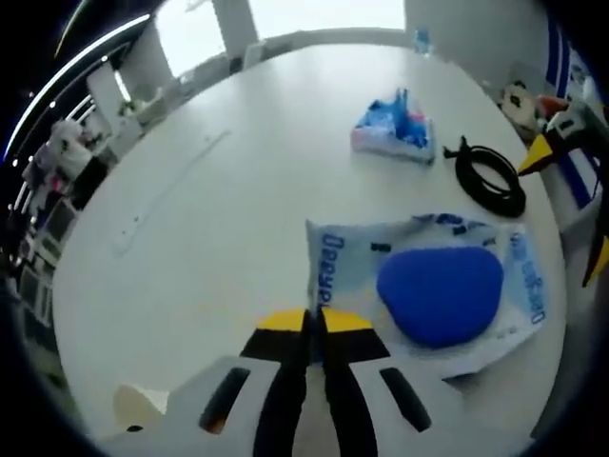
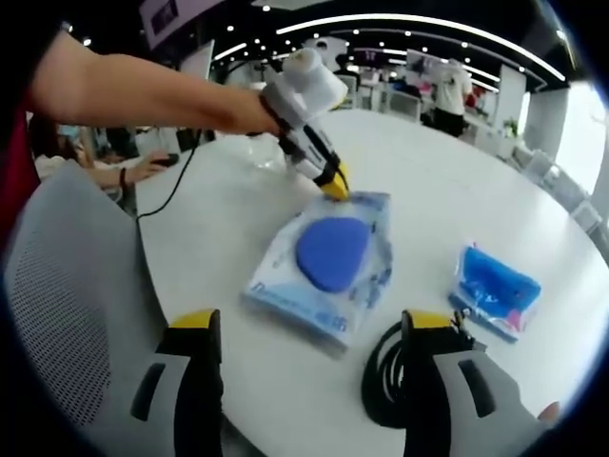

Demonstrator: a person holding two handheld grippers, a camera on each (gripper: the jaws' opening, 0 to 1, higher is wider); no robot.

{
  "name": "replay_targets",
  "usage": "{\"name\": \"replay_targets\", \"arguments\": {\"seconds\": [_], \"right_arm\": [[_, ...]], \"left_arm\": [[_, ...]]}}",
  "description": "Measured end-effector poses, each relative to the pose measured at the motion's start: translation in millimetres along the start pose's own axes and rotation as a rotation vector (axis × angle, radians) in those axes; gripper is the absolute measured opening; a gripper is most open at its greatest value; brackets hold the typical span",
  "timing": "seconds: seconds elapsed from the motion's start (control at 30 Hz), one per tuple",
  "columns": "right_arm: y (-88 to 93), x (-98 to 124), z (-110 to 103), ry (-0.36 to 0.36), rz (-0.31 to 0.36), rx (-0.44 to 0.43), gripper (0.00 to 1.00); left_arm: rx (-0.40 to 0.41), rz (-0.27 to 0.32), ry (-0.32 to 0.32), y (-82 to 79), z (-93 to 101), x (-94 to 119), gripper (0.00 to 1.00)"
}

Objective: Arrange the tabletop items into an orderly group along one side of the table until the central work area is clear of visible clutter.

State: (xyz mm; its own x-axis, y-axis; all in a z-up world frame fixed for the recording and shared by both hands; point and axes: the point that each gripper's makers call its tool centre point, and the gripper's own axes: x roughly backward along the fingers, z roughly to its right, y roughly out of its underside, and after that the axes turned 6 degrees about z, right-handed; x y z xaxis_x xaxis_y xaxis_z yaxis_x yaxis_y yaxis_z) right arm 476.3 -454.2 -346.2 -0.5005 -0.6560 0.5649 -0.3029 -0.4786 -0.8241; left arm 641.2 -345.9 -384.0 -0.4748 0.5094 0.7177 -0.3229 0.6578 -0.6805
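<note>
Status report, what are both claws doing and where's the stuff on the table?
Left claw shut on corner of blue pad package. Right claw open, empty. Black cable coil and small blue packet loose beside it.

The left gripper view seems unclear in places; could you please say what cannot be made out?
- Left gripper: jaws together at the clear bag's edge; a pinch isn't confirmed.
- Bag's near corner: hidden behind the jaws.
- Printed lettering: too blurred to read.
- Black cable: ends indistinct.

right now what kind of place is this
Probably an open-plan office or showroom: a large round white table, long curved ceiling light strips, and people standing among desks in the background.
</note>
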Motion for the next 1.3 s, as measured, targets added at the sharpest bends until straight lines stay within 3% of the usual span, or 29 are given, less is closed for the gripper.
{"name": "replay_targets", "arguments": {"seconds": [0.07, 0.3, 0.73, 0.9, 1.3], "right_arm": [[2.6, 0, 1, -0.001, -0.017, 0.041, 0.67], [12.9, -7, -4, -0.060, -0.096, 0.335, 0.32], [17.0, -33, -8, -0.135, -0.119, 0.430, 0.22], [22.9, -35, -7, -0.155, -0.152, 0.490, 0.09], [5.3, -29, 10, -0.135, -0.145, 0.578, 0.03]], "left_arm": [[0.000, 0.000, -0.002, 0.4, -0.1, 0, 0.00], [-0.002, -0.005, -0.004, 0.5, 0.8, 1, 0.00], [-0.002, -0.015, 0.002, 1.1, 0.3, 1, 0.00], [-0.009, -0.018, -0.002, 1.5, -1.2, 1, 0.00], [0.028, -0.023, -0.038, 4.4, -11.1, 13, 0.00]]}}
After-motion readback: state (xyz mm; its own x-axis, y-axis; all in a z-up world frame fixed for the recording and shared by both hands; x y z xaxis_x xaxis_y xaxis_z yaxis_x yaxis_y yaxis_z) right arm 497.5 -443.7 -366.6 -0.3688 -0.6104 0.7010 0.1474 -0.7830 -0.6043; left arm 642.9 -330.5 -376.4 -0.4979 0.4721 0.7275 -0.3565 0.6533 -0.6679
